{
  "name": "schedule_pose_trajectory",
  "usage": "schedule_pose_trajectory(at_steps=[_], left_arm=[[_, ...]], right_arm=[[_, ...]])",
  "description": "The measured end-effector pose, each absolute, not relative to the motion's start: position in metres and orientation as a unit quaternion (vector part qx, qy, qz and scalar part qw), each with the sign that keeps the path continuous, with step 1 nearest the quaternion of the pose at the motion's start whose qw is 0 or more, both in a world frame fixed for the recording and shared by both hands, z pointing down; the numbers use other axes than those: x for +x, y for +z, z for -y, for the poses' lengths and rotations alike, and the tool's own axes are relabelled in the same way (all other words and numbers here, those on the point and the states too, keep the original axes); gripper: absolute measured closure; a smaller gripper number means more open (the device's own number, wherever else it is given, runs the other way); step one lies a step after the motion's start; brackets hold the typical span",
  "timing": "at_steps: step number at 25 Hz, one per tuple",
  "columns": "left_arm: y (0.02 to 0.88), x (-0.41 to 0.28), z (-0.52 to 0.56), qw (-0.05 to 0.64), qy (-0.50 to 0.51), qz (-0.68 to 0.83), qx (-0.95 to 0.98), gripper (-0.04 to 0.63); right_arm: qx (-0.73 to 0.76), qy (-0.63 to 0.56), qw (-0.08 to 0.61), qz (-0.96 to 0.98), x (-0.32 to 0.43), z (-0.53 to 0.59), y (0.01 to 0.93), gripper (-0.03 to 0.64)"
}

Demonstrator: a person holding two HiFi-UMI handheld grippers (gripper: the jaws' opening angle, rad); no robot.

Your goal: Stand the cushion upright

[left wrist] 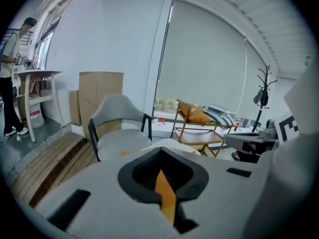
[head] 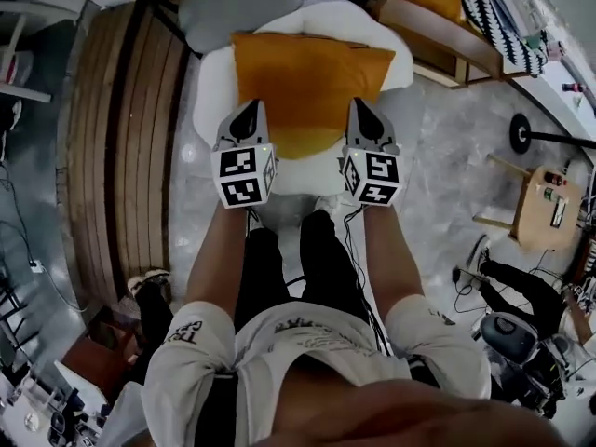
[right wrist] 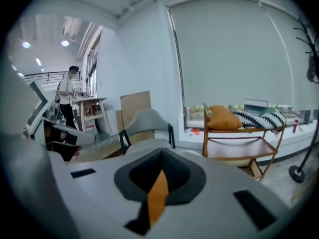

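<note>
An orange cushion (head: 312, 77) lies over a white padded seat (head: 300, 173). I hold it by its near edge at both corners. My left gripper (head: 250, 112) is shut on the left part of that edge, and my right gripper (head: 362, 110) is shut on the right part. In the left gripper view a strip of orange fabric (left wrist: 167, 199) is pinched between the shut jaws of the left gripper (left wrist: 162, 182). The right gripper view shows the same, with orange fabric (right wrist: 156, 201) caught in the right gripper (right wrist: 159, 182). The far edge of the cushion lies toward the seat's back.
A grey chair (head: 228, 0) stands behind the white seat. Wooden slats (head: 121, 138) run along the left. A wooden rack (head: 447, 26) at the back right holds an orange cushion and a striped pillow. A small wooden stool (head: 543, 208) is at the right. A person (right wrist: 67, 96) stands far off.
</note>
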State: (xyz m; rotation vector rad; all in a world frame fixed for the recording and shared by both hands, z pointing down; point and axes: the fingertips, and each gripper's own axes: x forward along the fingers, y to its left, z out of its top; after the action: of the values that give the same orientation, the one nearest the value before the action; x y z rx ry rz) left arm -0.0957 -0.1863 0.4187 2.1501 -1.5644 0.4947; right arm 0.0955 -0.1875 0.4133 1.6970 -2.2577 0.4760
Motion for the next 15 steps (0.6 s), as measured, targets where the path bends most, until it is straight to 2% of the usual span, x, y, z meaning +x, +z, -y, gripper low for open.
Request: schedule_pose_trajectory(at_steps=[3, 7, 15], left_arm=[[0.354, -0.097, 0.186, 0.178, 0.156, 0.565, 0.79, 0.575], [0.267, -0.096, 0.157, 0.166, 0.126, 0.559, 0.802, 0.575], [0.117, -0.126, 0.107, 0.105, 0.079, 0.58, 0.804, 0.575]], right_arm=[[0.587, 0.129, 0.09, 0.794, 0.078, 0.189, 0.34, 0.589], [0.587, 0.112, 0.039, 0.801, 0.067, 0.161, 0.246, 0.589], [0.571, 0.07, -0.004, 0.818, 0.027, 0.097, 0.107, 0.591]])
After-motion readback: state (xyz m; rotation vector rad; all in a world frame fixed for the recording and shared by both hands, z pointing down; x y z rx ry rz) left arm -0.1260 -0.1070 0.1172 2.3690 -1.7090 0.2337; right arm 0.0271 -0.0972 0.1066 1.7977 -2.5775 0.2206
